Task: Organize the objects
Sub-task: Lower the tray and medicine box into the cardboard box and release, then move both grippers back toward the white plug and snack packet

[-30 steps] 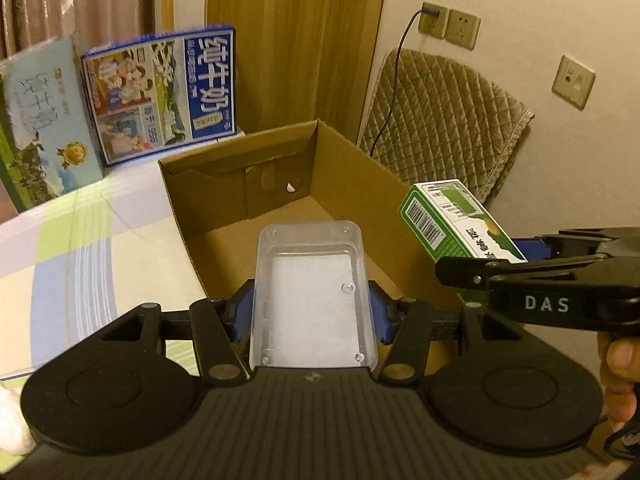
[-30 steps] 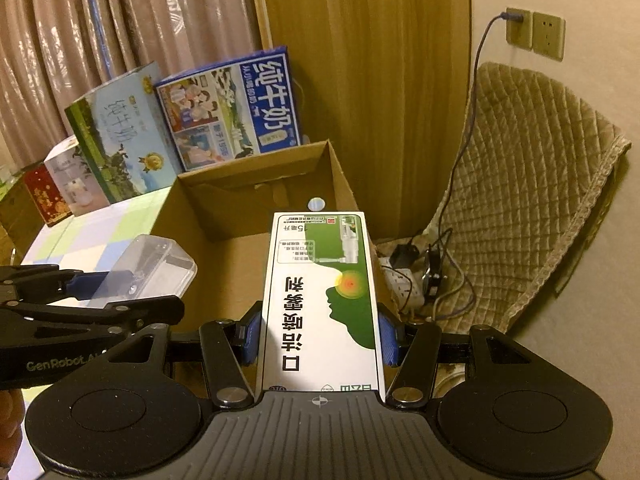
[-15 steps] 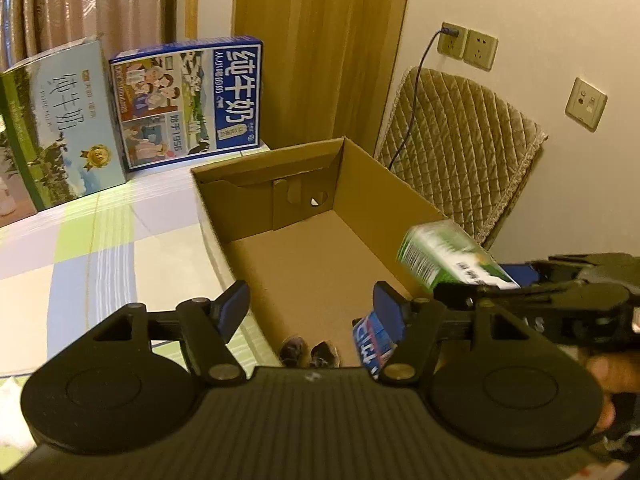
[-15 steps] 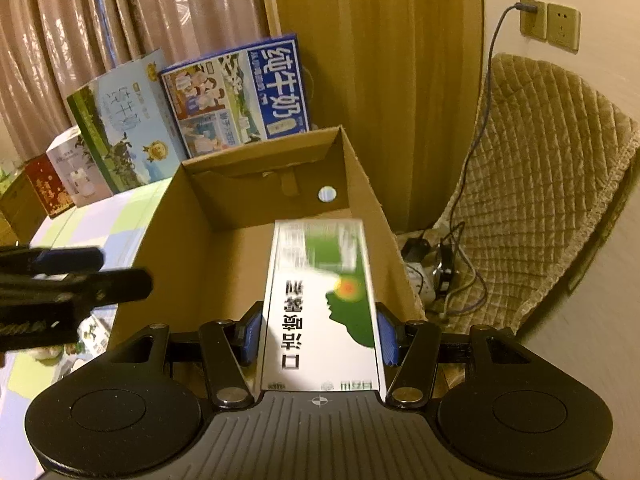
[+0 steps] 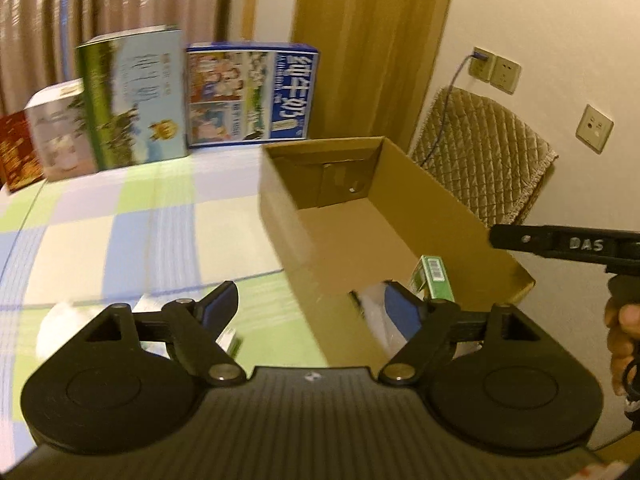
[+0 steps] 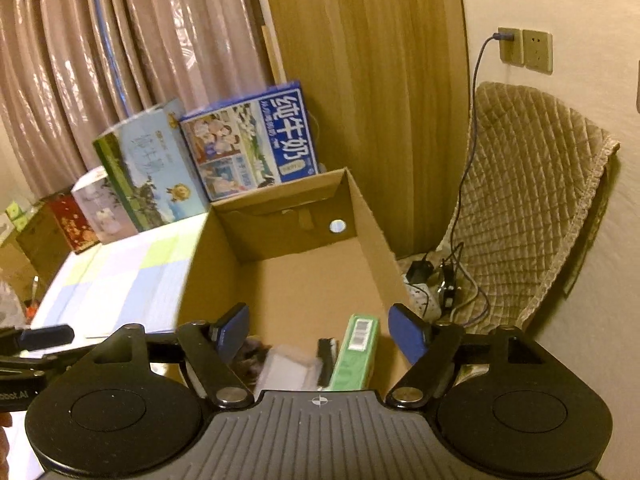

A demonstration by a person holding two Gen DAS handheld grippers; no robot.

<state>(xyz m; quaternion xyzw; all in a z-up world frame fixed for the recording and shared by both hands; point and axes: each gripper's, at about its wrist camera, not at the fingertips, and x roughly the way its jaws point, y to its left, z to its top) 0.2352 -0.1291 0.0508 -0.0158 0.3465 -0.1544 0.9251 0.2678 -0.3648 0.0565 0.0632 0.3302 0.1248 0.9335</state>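
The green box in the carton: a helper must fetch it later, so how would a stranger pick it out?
Find the open cardboard carton on the checked tablecloth. At its near end lies the green box, along the right wall. Its white barcode label distinguishes it from the clear plastic container beside it.

Four upright cartons [image 6: 250, 148]; one cardboard box [image 6: 368, 216]; one green packet [image 6: 356, 354]

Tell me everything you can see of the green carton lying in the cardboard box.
The green carton is a slim rectangular pack, paperboard by its look, with a white barcode label near its far end. It lies lengthwise at the near end of the open cardboard box, close to the box's right wall, and no gripper holds it. Next to it on the left sits a dark narrow item, then a clear plastic container; whether they touch is unclear. The left wrist view shows it tilted on edge.
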